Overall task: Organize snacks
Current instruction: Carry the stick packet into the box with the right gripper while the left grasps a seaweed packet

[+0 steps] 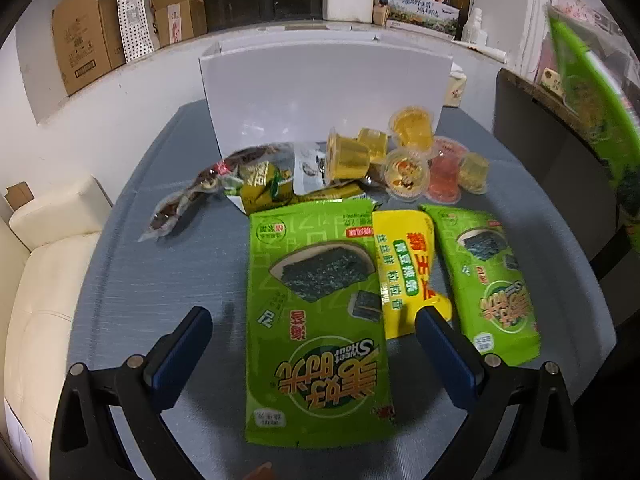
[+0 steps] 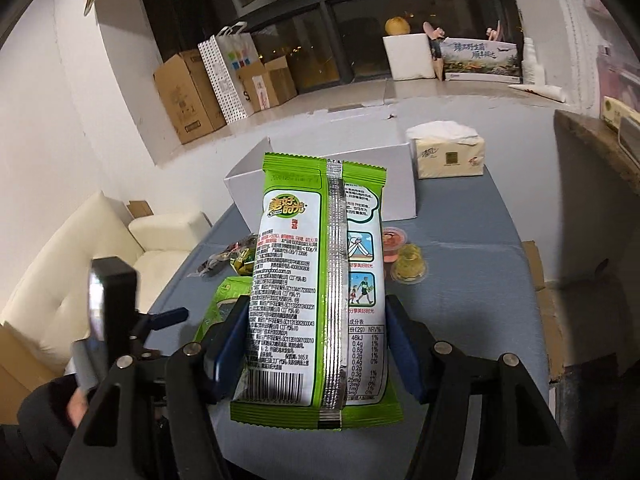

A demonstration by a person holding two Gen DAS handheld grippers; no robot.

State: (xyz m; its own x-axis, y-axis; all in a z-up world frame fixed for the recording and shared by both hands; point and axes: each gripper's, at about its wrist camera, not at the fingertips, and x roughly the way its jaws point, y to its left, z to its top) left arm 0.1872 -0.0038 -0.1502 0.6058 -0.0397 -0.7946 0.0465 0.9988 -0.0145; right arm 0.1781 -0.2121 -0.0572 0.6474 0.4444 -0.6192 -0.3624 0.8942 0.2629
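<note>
My right gripper (image 2: 316,320) is shut on a green seaweed snack bag (image 2: 316,280), held upright above the table with its printed back toward the camera; the same bag shows at the right edge of the left wrist view (image 1: 592,112). My left gripper (image 1: 314,320) is open, its fingers either side of a green seaweed bag (image 1: 316,320) lying flat on the grey table (image 1: 160,280). A yellow snack bag (image 1: 408,268) and another green seaweed bag (image 1: 488,280) lie to its right. Behind them are several jelly cups (image 1: 412,160) and small wrapped snacks (image 1: 240,184). A white open box (image 1: 324,88) stands at the back.
A tissue pack (image 2: 448,152) sits beside the white box (image 2: 400,184). A cream sofa (image 1: 44,272) is left of the table. Cardboard boxes (image 1: 84,36) and a paper bag stand on the window ledge. A dark cabinet (image 1: 552,152) is to the right.
</note>
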